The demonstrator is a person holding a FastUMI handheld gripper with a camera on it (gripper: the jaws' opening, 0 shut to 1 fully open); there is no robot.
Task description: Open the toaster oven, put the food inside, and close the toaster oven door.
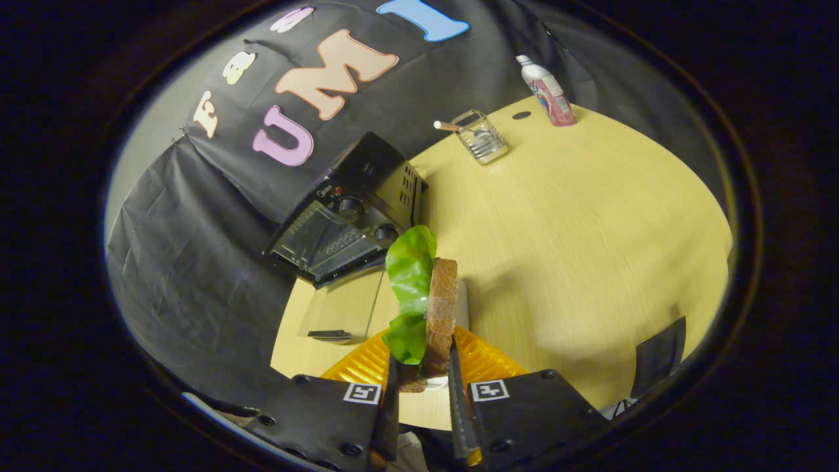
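The gripper (pixel 423 383) is clamped on a sandwich (pixel 429 308) of brown bread and lettuce, held upright between its fingers above the wooden table (pixel 577 249). The toaster oven (pixel 347 216) stands ahead with its glass door (pixel 341 308) folded down. The sandwich likely needs a level, slow approach over the door into the cavity, released only once it rests on the rack.

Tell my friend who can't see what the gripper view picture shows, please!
The gripper is shut on a sandwich of brown bread and green lettuce, lifted over an orange tray. Beyond it, on the wooden table, a black toaster oven stands with its glass door folded down open.
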